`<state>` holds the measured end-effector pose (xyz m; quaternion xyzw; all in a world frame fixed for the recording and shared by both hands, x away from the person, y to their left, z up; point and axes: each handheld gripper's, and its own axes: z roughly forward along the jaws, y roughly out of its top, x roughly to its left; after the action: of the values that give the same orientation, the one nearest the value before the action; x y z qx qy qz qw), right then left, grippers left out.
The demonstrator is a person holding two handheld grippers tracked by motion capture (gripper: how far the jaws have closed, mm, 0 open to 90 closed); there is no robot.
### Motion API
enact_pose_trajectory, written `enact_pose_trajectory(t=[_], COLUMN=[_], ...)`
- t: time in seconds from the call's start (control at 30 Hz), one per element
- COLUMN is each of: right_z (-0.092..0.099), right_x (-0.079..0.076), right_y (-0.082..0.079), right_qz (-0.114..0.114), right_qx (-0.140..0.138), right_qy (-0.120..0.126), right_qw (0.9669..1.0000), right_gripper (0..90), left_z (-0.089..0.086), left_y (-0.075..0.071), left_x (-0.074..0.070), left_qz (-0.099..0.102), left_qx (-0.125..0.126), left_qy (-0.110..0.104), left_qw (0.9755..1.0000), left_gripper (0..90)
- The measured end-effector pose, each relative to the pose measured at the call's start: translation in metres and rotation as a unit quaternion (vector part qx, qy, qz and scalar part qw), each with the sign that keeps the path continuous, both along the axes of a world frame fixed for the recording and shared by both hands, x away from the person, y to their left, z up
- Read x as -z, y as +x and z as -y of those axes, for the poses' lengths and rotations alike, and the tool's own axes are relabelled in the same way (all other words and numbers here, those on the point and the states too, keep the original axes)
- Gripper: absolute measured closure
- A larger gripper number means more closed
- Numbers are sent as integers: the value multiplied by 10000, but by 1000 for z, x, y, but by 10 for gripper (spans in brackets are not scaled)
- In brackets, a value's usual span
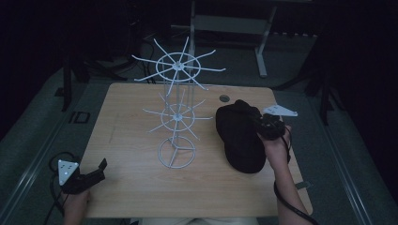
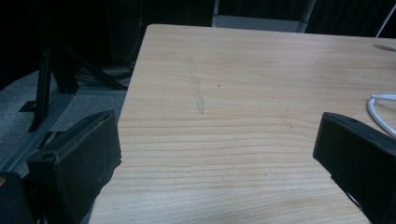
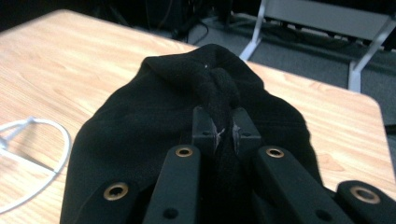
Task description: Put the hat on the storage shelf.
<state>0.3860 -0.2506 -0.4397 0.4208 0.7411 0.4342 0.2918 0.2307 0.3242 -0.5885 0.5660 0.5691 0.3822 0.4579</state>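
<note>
A black knitted hat (image 1: 240,136) hangs over the right half of the wooden table (image 1: 136,187); my right gripper (image 1: 261,123) is shut on a fold of it. In the right gripper view the two jaws pinch the black hat (image 3: 187,88) fabric at the right gripper (image 3: 223,127) tips. A white wire rack (image 1: 177,110) with two tiers of radiating hooks and a ring base stands at the table's middle, left of the hat. My left gripper (image 1: 96,169) rests at the front left corner, jaws open and nothing between them, as the left gripper (image 2: 219,154) view shows over bare wood.
A round cable hole (image 1: 224,98) sits at the table's back edge near the hat. A grey metal frame (image 1: 234,28) stands on the floor behind the table. The rack's white ring base (image 3: 32,154) lies left of the hat in the right gripper view.
</note>
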Motion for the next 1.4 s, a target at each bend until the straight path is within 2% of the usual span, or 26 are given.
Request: enact_pose_trajectory(t=[0.23,0.47,0.57,0.7,0.9,1.07,1.23,1.37,1.4], right_z=[17,28,31,33,31,21,8,-5,-5], right_x=[-28,-66,-85,-110,-145,-169,-189,-205,-205], right_y=[-27,-58,-74,-94,-114,-126,-134,-142,-142], right_qz=[403,889,1128,1470,1915,2310,2588,2760,2760], right_qx=[13,-36,-78,-162,-189,-244,-418,-708,-708], right_qy=[238,511,583,627,661,704,888,1035,1035], right_qw=[9989,9947,9919,9870,9791,9701,9609,9529,9529], right_gripper=[838,837,837,837,837,837,837,836,836], left_z=[0,1,1,1,1,1,1,0,0], left_y=[0,1,1,1,1,1,1,1,1], left_x=[0,0,0,0,0,0,0,0,0], left_qz=[-26,-33,-29,-30,-23,-19,-22,-31,-31], left_qx=[-23,-52,-59,-63,-102,-100,-95,-88,-88], left_qy=[16,0,3,3,18,15,14,13,13], left_qw=[10000,10000,10000,10000,9999,9999,10000,10000,10000], left_gripper=[14,14,14,14,15,14,14,14,14])
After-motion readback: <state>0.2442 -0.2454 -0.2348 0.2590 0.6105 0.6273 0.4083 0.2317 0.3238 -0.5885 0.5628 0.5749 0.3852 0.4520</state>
